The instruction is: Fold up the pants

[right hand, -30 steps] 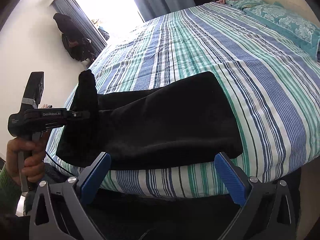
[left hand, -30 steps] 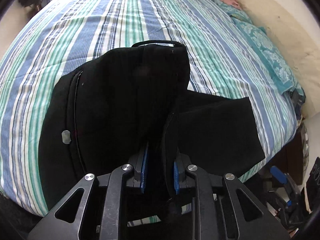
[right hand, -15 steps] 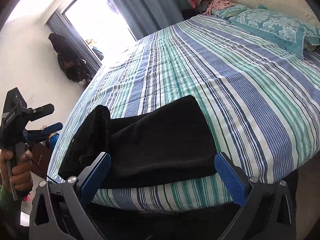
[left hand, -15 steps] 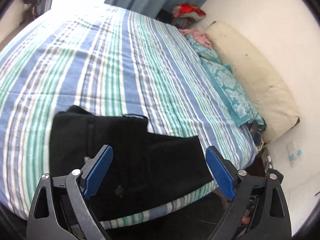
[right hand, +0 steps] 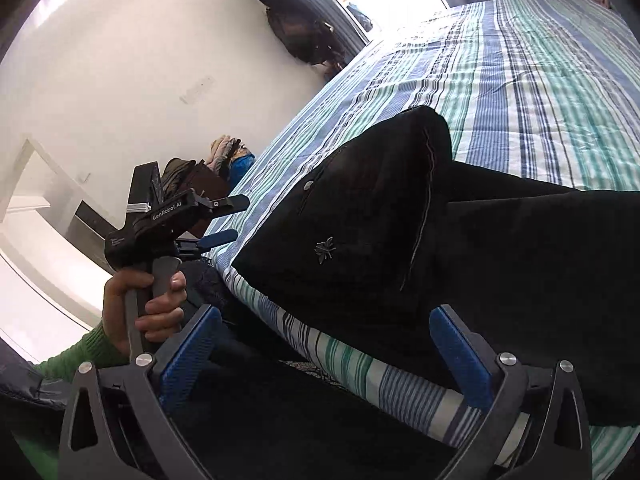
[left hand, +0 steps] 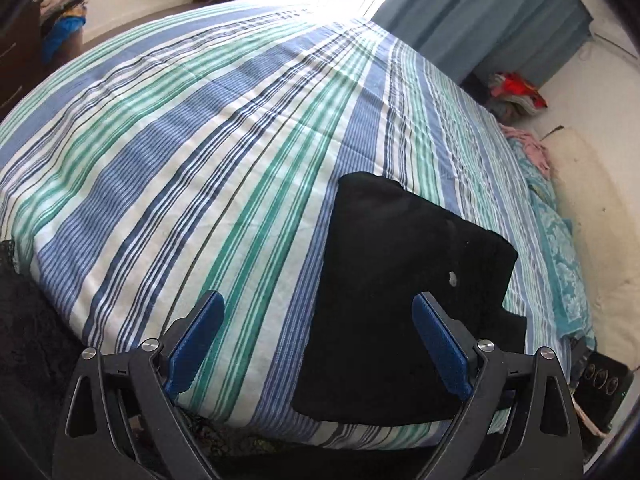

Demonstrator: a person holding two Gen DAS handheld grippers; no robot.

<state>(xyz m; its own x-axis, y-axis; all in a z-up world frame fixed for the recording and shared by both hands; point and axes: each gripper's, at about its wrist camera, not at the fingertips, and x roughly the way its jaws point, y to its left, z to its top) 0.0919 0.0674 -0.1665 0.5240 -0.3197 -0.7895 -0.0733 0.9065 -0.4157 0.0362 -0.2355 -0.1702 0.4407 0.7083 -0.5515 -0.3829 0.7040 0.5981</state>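
The black pants lie folded at the bed's near edge. Both the left gripper and right gripper gape empty; the next fold wants matched corner grips, edges aligned.

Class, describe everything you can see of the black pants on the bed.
The black pants are dark, matte cloth folded into a compact layered bundle. A small pale button and a little embroidered emblem show, with stitched seams. They lie flat near the edge of the striped bedspread, touching only it; neither gripper holds them.
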